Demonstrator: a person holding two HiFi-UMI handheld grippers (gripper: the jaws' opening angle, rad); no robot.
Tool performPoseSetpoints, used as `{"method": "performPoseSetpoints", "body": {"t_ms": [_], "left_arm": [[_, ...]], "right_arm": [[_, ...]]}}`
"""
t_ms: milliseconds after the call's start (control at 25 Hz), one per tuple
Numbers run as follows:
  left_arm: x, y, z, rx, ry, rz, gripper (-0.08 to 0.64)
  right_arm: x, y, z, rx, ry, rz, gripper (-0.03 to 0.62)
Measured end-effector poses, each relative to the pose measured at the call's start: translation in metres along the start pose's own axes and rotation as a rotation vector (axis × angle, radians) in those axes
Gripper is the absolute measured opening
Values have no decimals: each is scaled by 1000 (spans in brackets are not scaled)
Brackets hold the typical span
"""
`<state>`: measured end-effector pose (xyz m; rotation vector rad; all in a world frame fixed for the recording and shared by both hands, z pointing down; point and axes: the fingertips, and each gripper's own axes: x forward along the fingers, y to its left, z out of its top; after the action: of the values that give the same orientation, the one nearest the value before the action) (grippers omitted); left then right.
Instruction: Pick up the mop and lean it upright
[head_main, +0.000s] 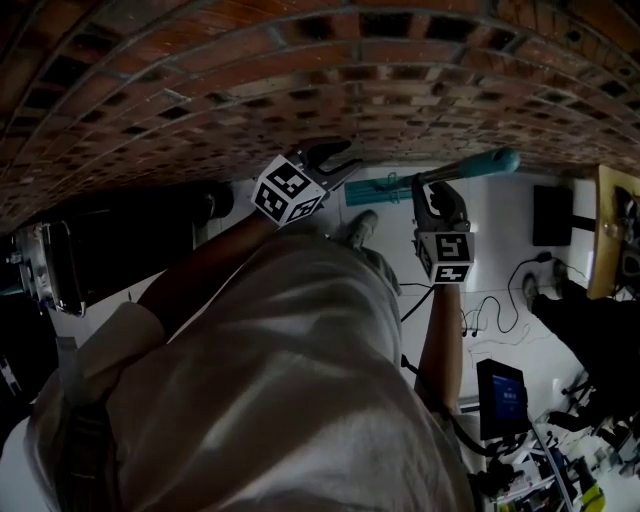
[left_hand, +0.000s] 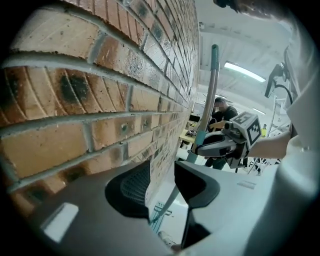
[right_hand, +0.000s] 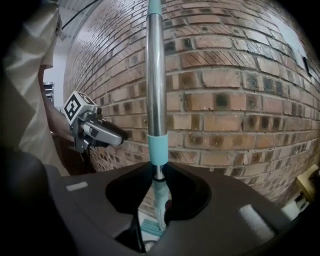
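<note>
The left gripper (left_hand: 162, 187) hangs beside the brick wall (left_hand: 100, 75), its jaws apart with nothing clamped (the shaft of the mop (left_hand: 212, 85) only shows beyond the gap). At its three o'clock in the head view, the right gripper (right_hand: 157, 187) is clamped on that shaft, which stands close to upright before the wall, teal grip at twelve o'clock, mop head down at six.

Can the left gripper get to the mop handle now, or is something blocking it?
Probably yes. The left gripper is open and empty, and the mop handle, held by the right gripper, stands ahead with nothing between. The brick wall is close beside it.
</note>
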<state>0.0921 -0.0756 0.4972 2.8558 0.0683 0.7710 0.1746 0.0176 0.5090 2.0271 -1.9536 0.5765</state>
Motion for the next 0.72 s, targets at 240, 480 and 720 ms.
{"method": "performPoseSetpoints", "body": {"t_ms": [240,480,720], "left_arm": [[-10,14,-13,-17,20,26,172],[-17,23,-22,-16,42,36,172],[-23,25,-33,-55,54,34,172]], "right_arm": [[26,10,-19,-9,28,21,92],[47,17,-42,-2,68,32,92],[65,18,-58,7,79,24,92]]}}
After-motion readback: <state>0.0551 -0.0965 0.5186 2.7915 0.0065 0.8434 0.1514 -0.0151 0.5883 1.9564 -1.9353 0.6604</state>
